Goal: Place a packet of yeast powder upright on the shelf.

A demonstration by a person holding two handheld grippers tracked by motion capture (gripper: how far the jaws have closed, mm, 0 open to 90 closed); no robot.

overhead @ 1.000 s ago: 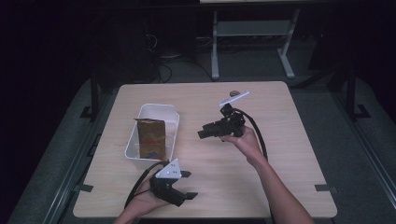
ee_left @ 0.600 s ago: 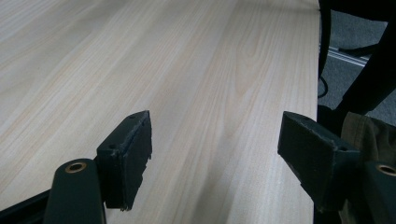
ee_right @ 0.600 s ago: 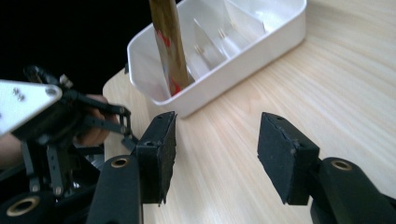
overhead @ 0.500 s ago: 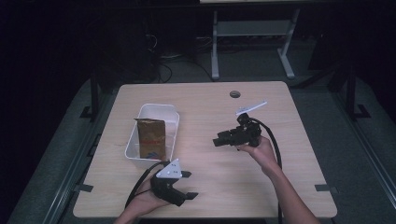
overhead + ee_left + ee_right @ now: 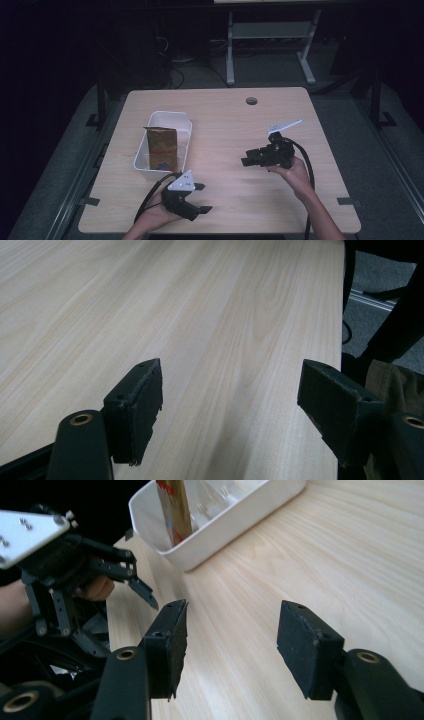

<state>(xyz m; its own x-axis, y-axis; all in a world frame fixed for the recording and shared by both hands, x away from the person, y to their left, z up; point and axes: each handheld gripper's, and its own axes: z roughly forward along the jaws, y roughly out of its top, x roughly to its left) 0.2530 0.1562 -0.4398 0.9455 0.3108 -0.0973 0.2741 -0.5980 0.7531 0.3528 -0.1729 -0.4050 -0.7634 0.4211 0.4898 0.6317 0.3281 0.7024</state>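
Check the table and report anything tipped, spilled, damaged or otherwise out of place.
Nothing stands out. The brown paper bag stands upright inside the white tub, with no spill around it on the table. The left gripper and right gripper both have open jaws with nothing between them.

I'm working in what looks like a lab or test room, dimly lit, not a home. My table (image 5: 220, 110) is a plain light-wood desk with a cable hole (image 5: 251, 101) in its top, standing on grey carpet (image 5: 385, 165). Beyond it, in the dark, stands a metal frame (image 5: 270, 35) on splayed feet, and loose cables (image 5: 175, 65) lie on the floor. Cables trail from my tongs too, and a camera looks down from overhead.
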